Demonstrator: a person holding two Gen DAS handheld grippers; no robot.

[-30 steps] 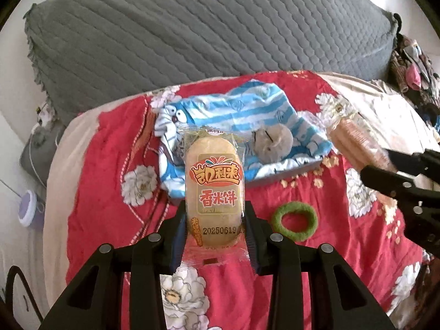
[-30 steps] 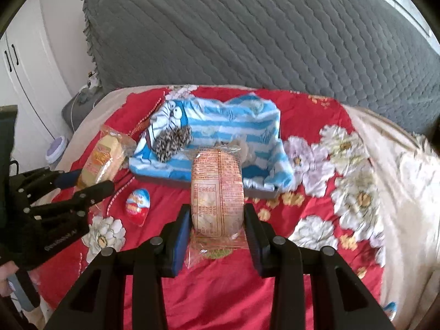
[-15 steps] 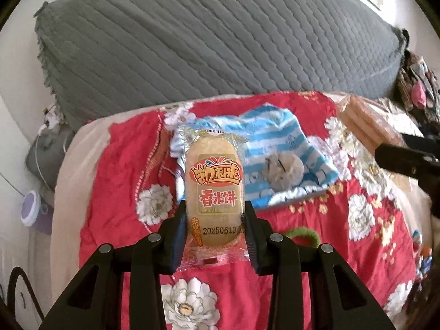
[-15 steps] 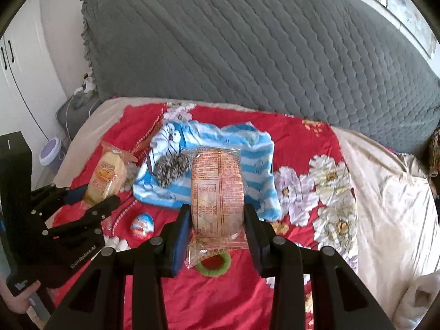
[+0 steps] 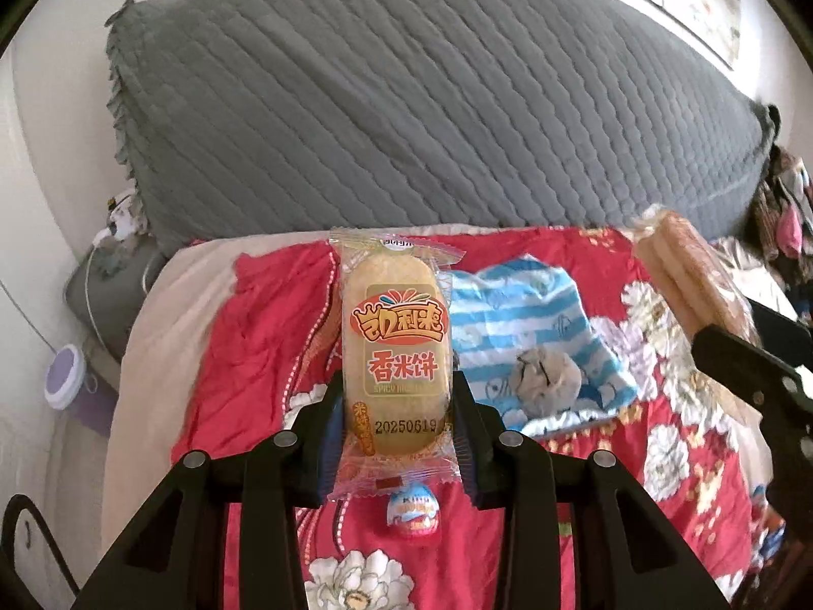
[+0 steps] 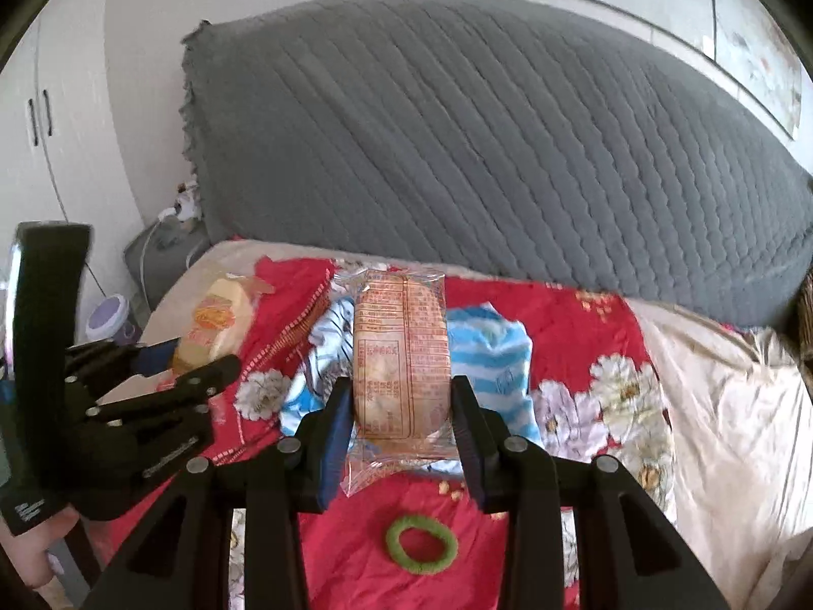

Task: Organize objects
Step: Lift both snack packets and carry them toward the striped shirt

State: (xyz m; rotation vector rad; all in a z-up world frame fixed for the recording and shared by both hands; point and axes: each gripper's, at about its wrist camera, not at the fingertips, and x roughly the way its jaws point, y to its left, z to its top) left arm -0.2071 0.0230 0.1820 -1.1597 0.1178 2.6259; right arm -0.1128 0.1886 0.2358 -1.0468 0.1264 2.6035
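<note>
The left gripper [image 5: 399, 406] is clamping a rice cracker packet [image 5: 396, 356] and the right gripper [image 6: 401, 406] is clamping a second packet [image 6: 401, 361], both above the bed's red floral blanket [image 5: 254, 335], near a striped cloth [image 5: 513, 315].

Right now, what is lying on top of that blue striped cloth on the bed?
A grey fuzzy ball rests on the blue striped cloth. The rice cracker packet held in the left tongs covers the cloth's left part, so anything there is hidden.
</note>
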